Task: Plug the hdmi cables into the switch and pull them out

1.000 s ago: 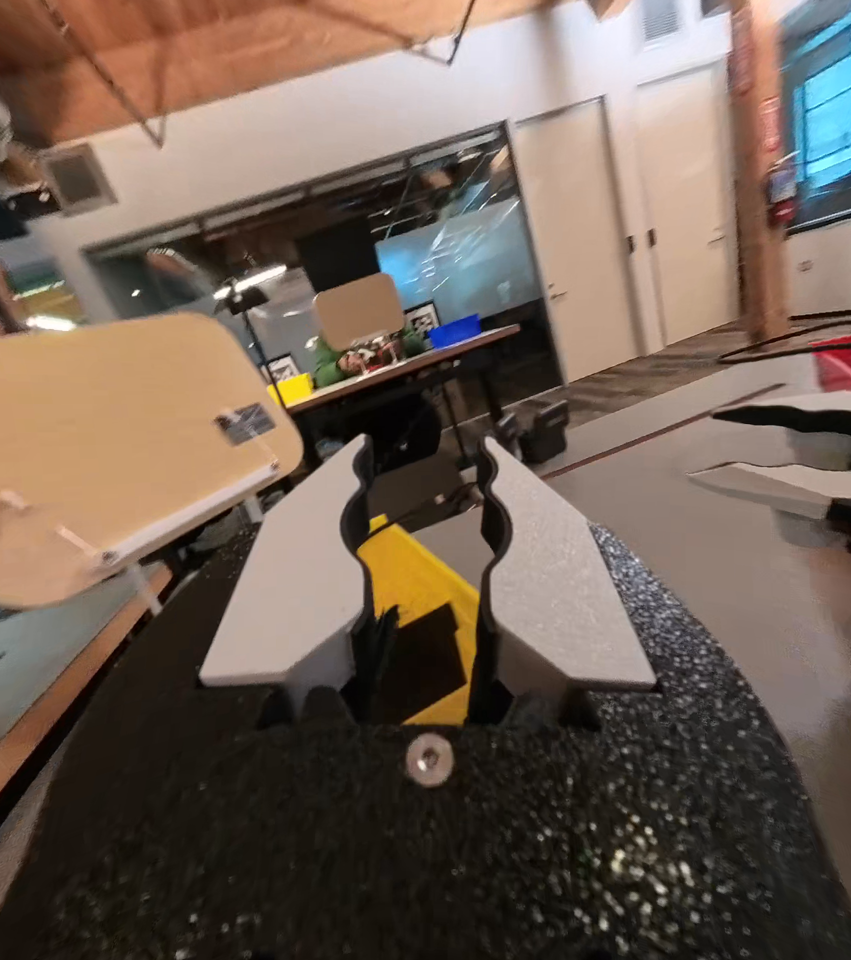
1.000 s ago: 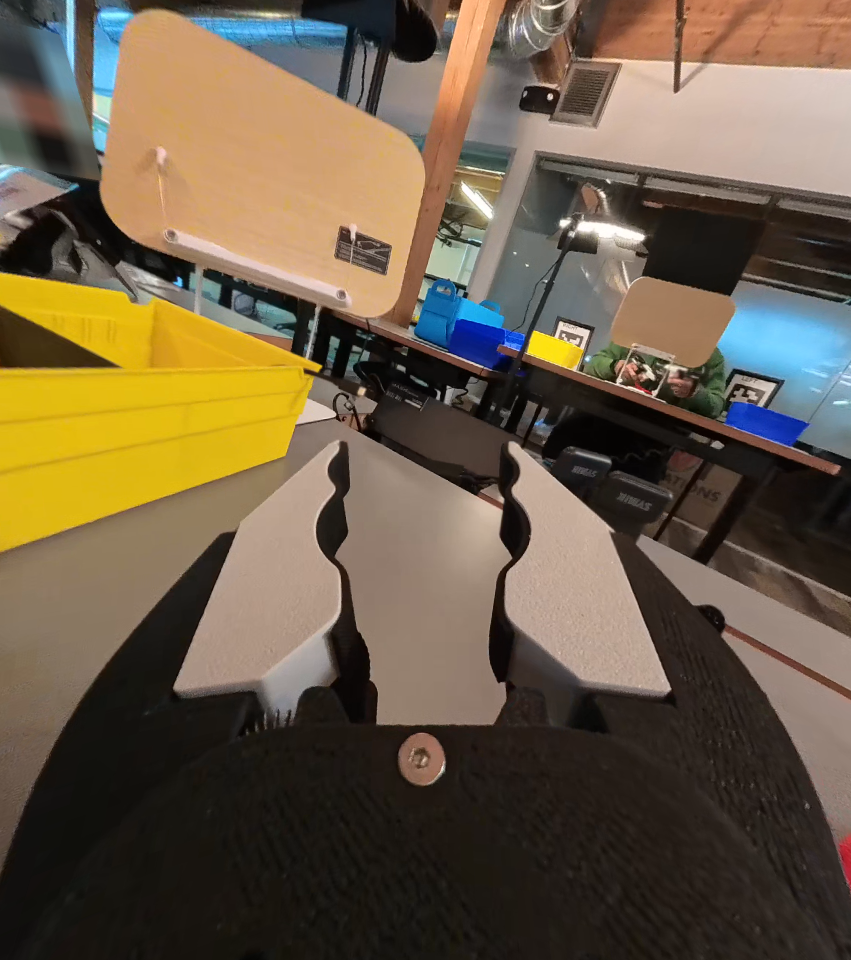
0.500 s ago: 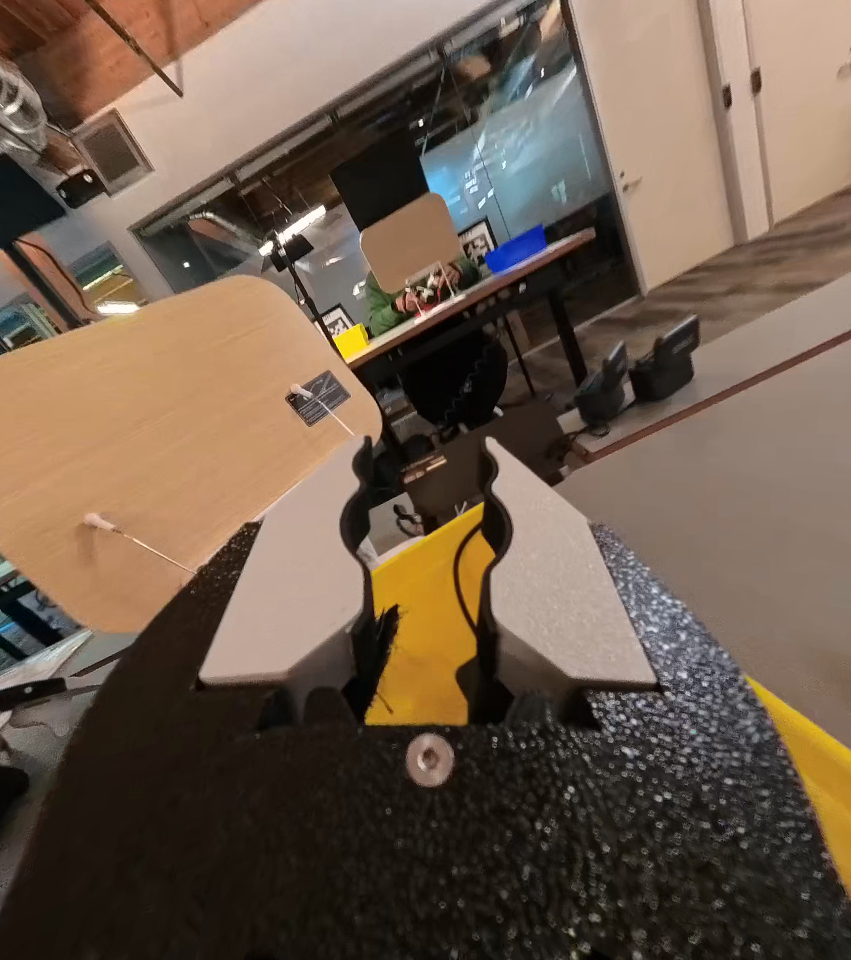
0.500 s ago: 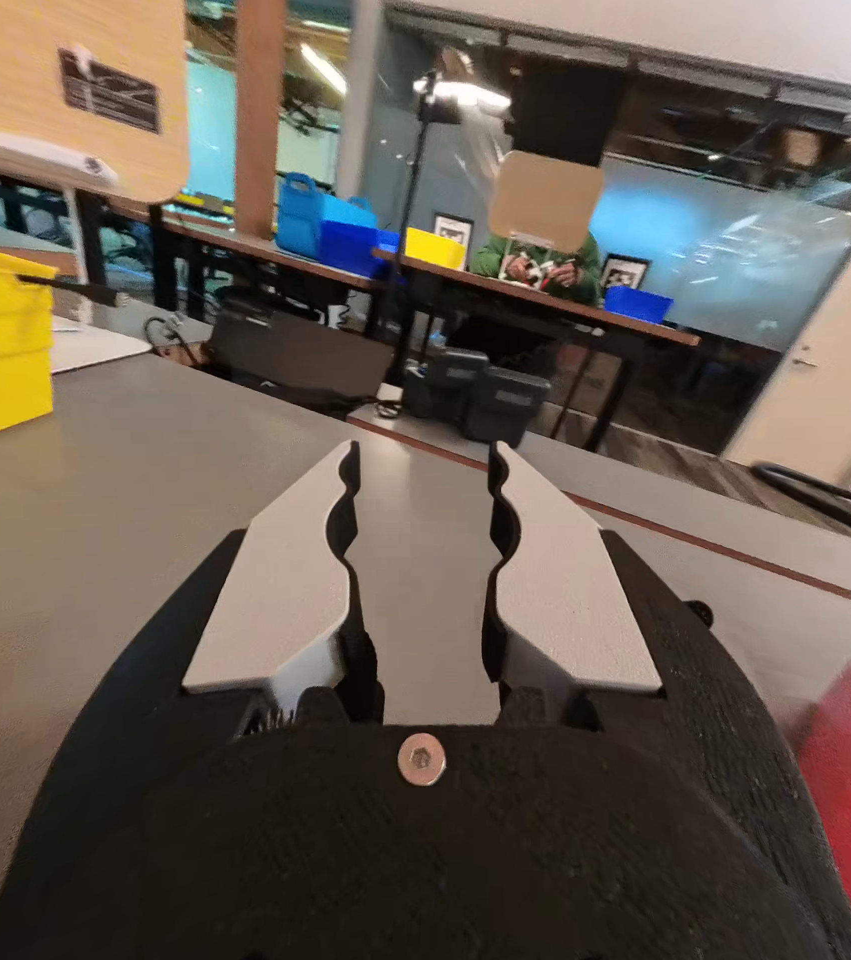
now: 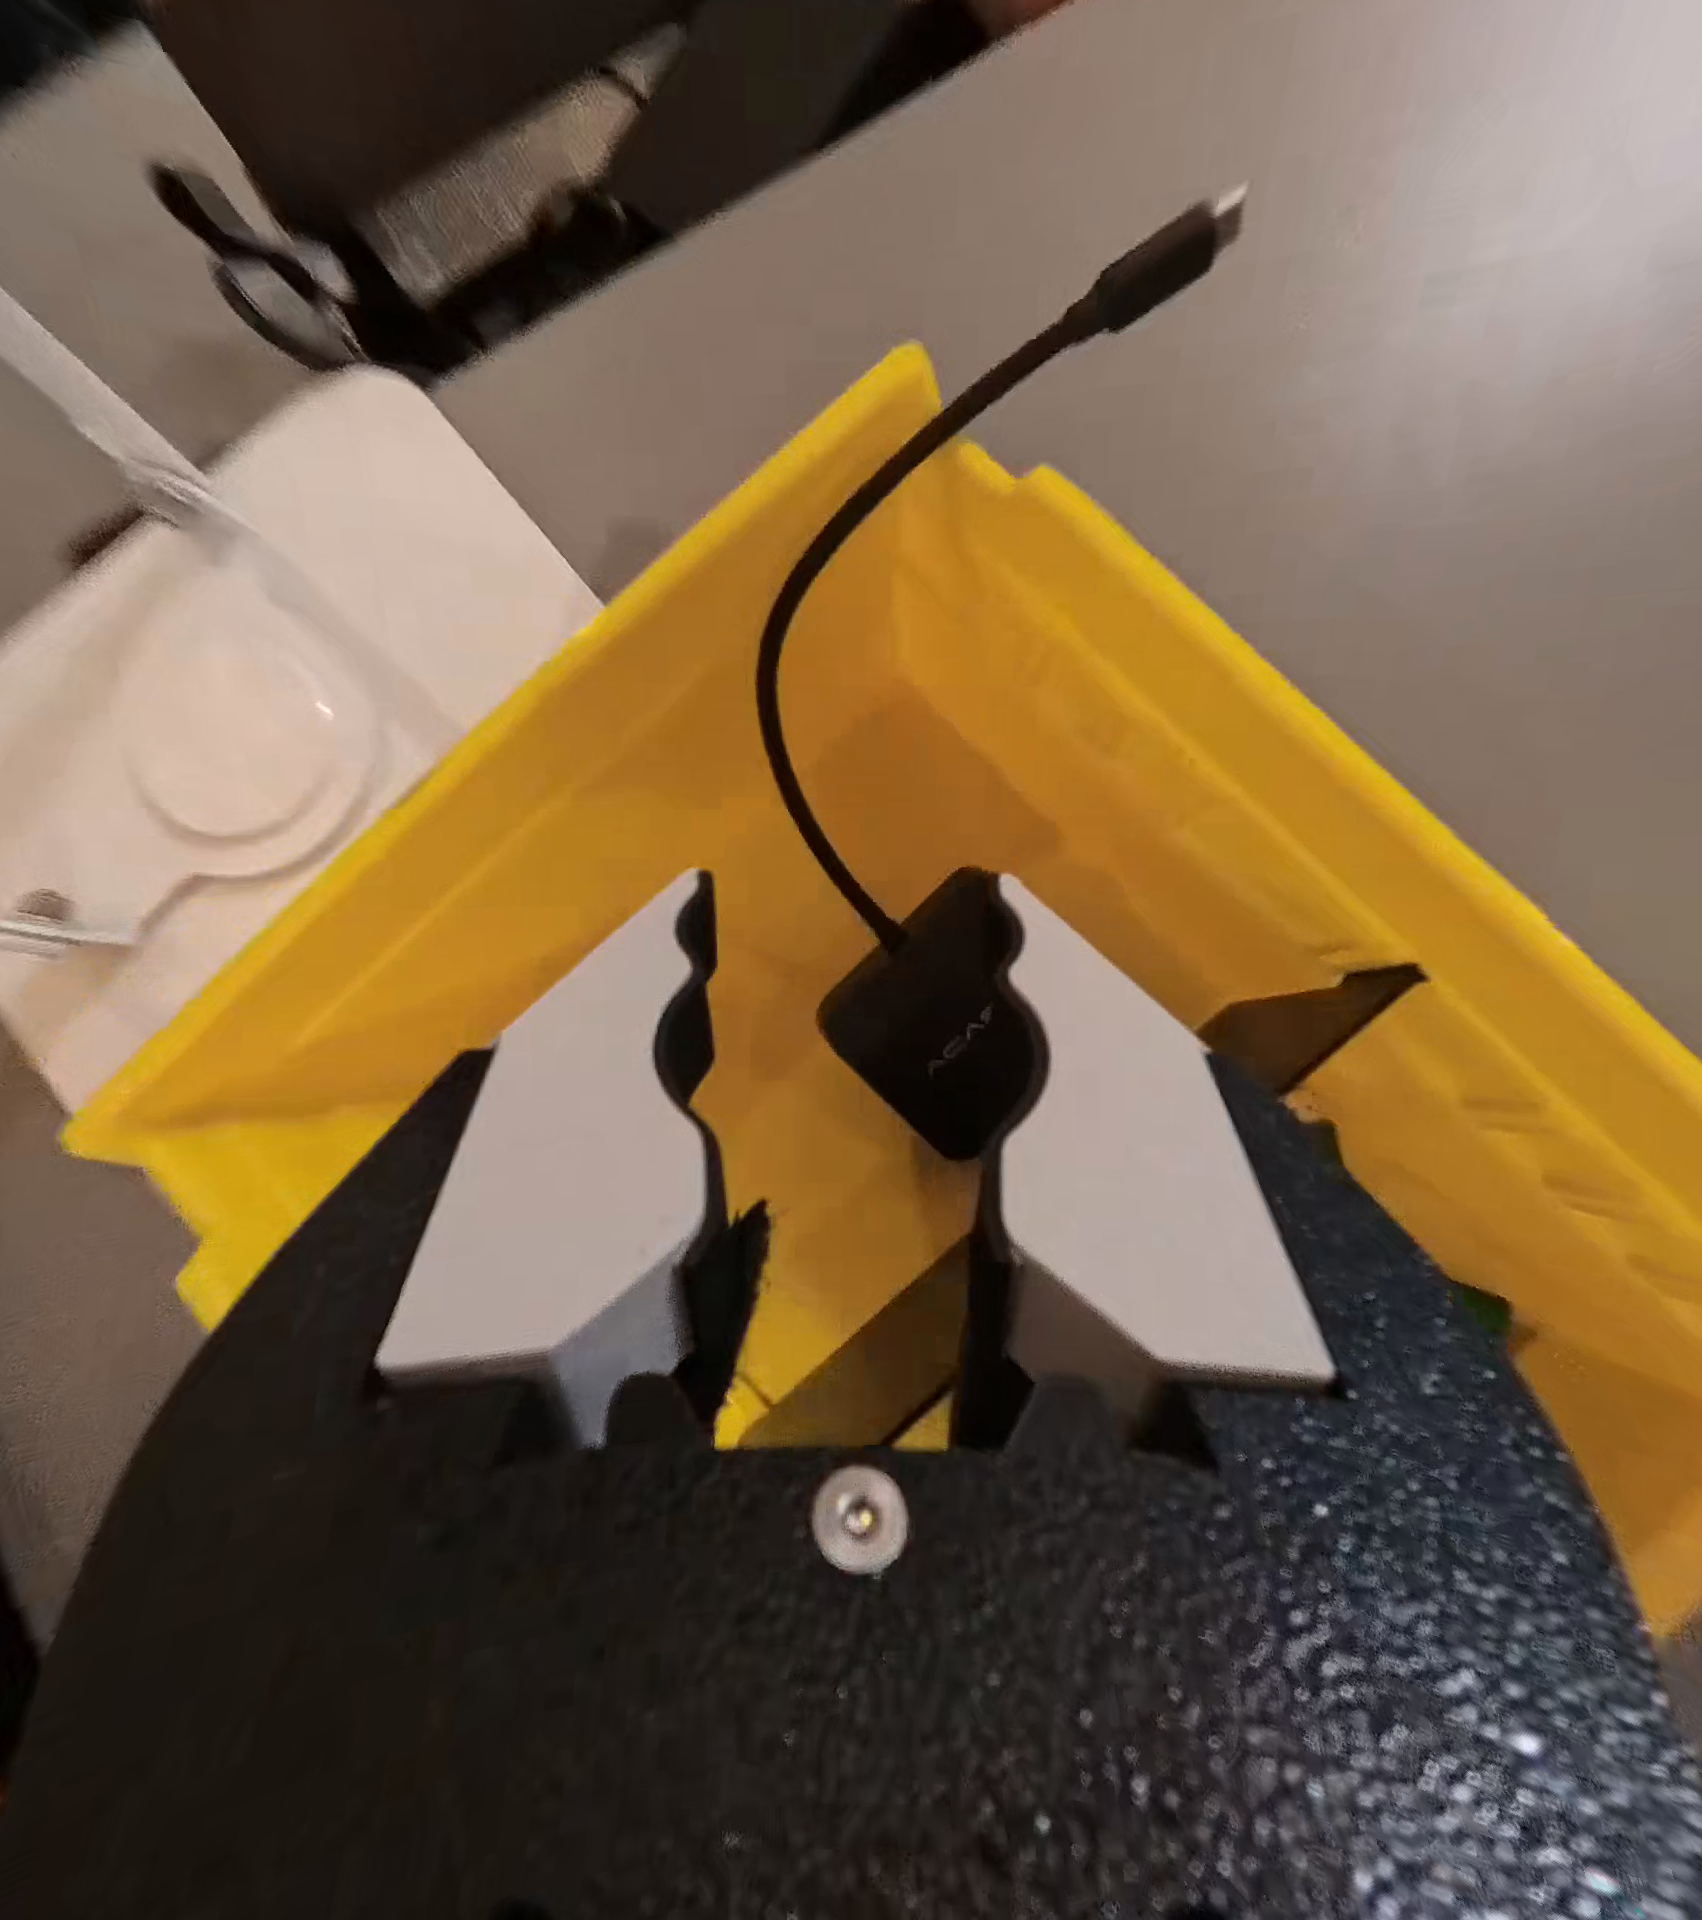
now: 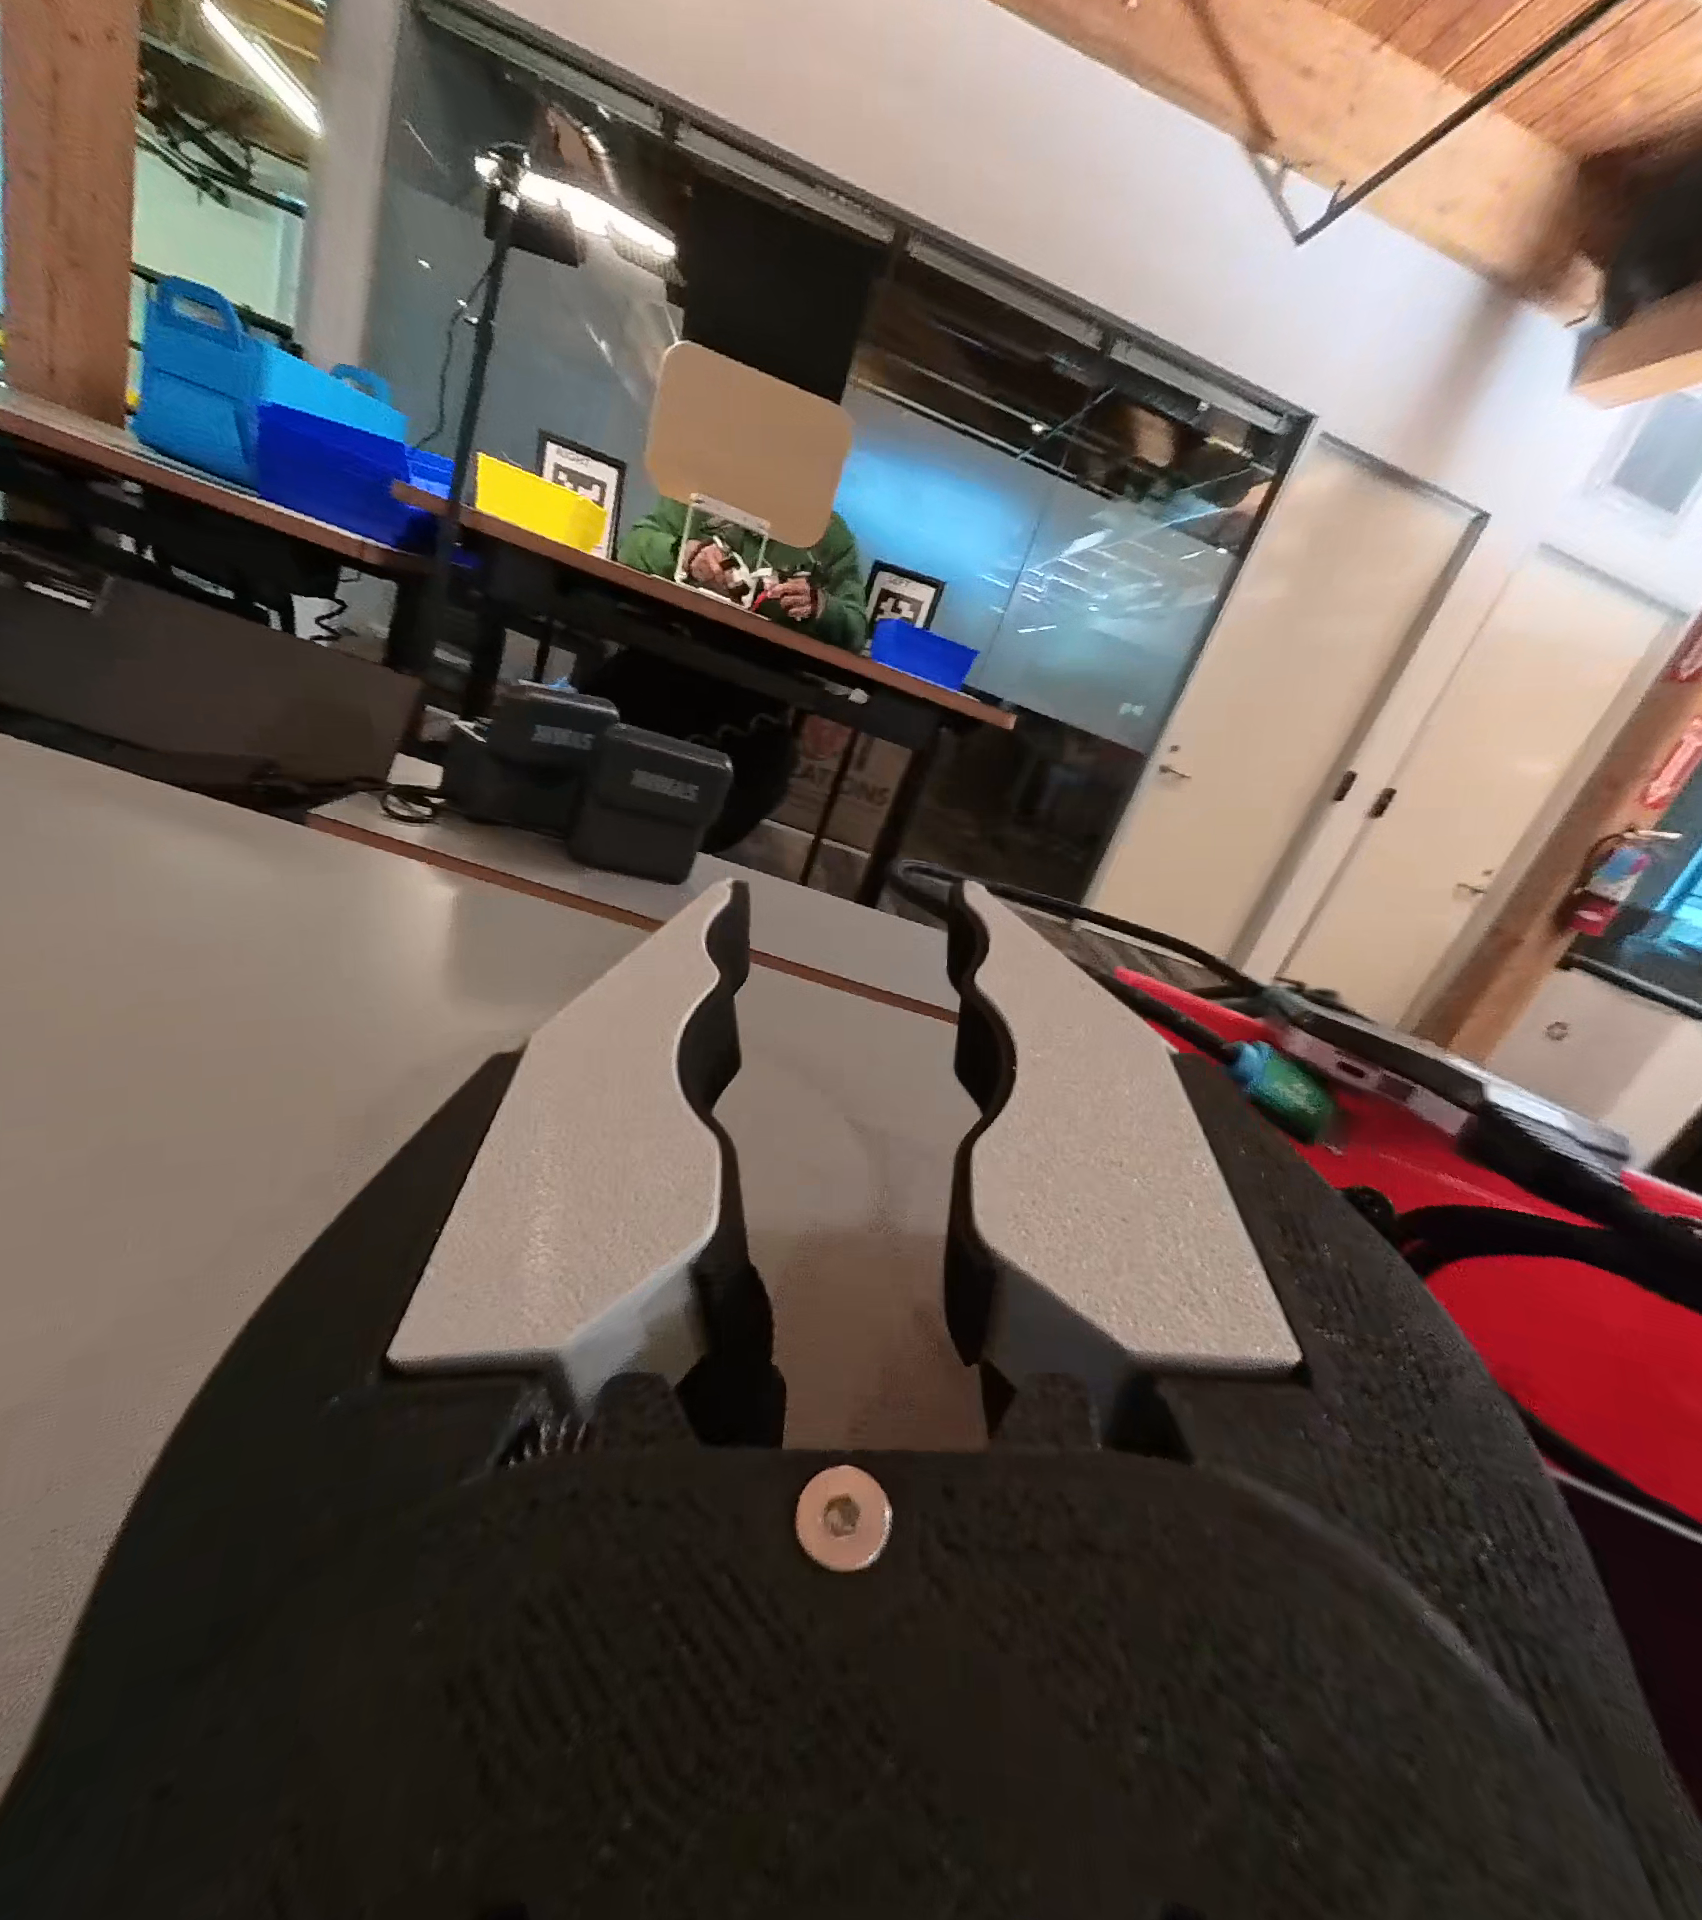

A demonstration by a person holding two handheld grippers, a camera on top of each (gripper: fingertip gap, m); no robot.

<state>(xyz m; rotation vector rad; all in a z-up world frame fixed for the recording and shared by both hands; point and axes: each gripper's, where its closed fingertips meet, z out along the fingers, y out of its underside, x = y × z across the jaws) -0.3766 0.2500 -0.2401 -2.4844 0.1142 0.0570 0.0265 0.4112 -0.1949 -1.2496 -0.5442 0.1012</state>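
Note:
In the left wrist view I look down into a yellow bin (image 5: 1190,748). A small black adapter box (image 5: 930,1039) lies in it, with a short black cable (image 5: 779,665) curving up over the bin's corner to a plug (image 5: 1159,265). My left gripper (image 5: 852,894) is open above the bin, and the adapter box sits by its right finger (image 5: 1117,1143). My right gripper (image 6: 852,904) is open and empty, low over the grey table (image 6: 151,987). To its right a red bin (image 6: 1605,1351) holds a black cable (image 6: 1086,925), a green-tipped connector (image 6: 1288,1081) and a grey device (image 6: 1387,1049).
A white box (image 5: 234,665) with a clear plastic piece stands against the yellow bin's left side. A black divider (image 5: 1304,1018) sits in the bin. Beyond the table edge are black cases (image 6: 649,800) on the floor and a person (image 6: 753,571) at a far table. The grippers' ends are close to 45 cm from one another. The plug (image 5: 1159,265) is about 11 cm from my left fingertips.
The left gripper has tipped down from facing the room to looking into the yellow bin. The right gripper has swung right: the yellow bin left its view and the red bin came in.

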